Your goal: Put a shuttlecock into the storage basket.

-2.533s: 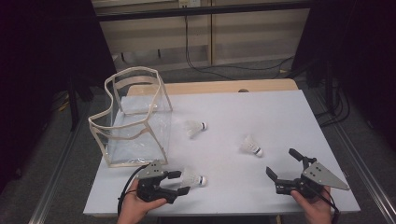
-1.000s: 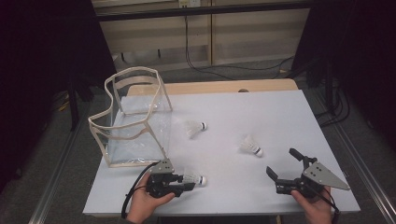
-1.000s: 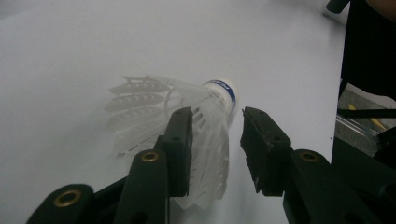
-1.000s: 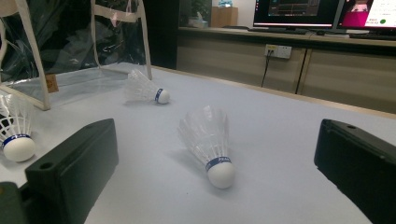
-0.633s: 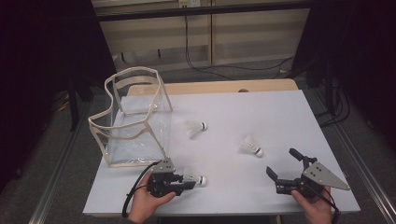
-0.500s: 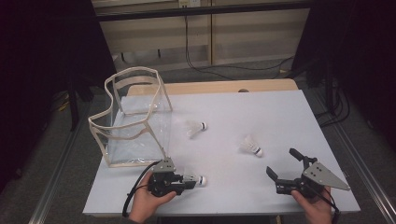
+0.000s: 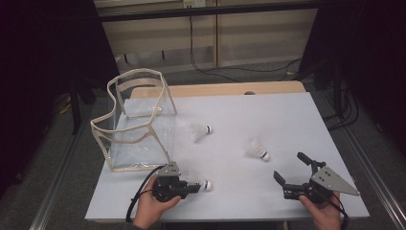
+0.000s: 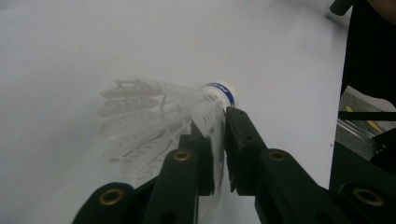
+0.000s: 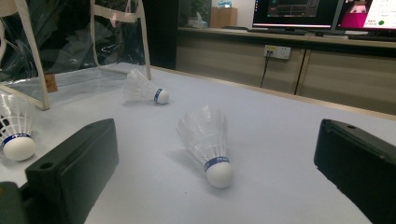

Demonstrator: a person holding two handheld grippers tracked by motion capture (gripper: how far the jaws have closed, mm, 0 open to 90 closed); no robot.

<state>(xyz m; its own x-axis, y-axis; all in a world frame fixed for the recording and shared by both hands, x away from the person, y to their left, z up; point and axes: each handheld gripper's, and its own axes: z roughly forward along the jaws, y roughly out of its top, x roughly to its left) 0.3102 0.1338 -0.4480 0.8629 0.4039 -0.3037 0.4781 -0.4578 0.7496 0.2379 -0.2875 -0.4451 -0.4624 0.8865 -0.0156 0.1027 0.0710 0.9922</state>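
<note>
Three white shuttlecocks with blue-banded corks lie on the white table [image 7: 239,110]. My left gripper [image 7: 193,187] at the front left is shut on the feather skirt of the near shuttlecock [image 7: 203,185], which rests low on the table. In the left gripper view the jaws of that gripper [image 8: 219,140] pinch the feathers of this shuttlecock [image 8: 149,109] just behind its cork. My right gripper [image 7: 290,166] stands open at the front right, and its view shows this gripper [image 9: 216,142] facing a second shuttlecock [image 9: 205,128], [image 7: 257,149], apart from it. The third shuttlecock [image 7: 198,131], [image 9: 142,88] lies near the bag.
A clear plastic bag with beige trim [image 7: 136,120], [image 9: 42,51] stands open at the table's left. A wooden strip [image 7: 215,89] edges the far side. Cupboards and cables [image 7: 191,43] lie beyond. Monitors [image 9: 317,11] glow in the right gripper view.
My left gripper, open around the near shuttlecock 2.5 s ago, has shut on its feathers and has stayed still for the last second. The right gripper has not moved.
</note>
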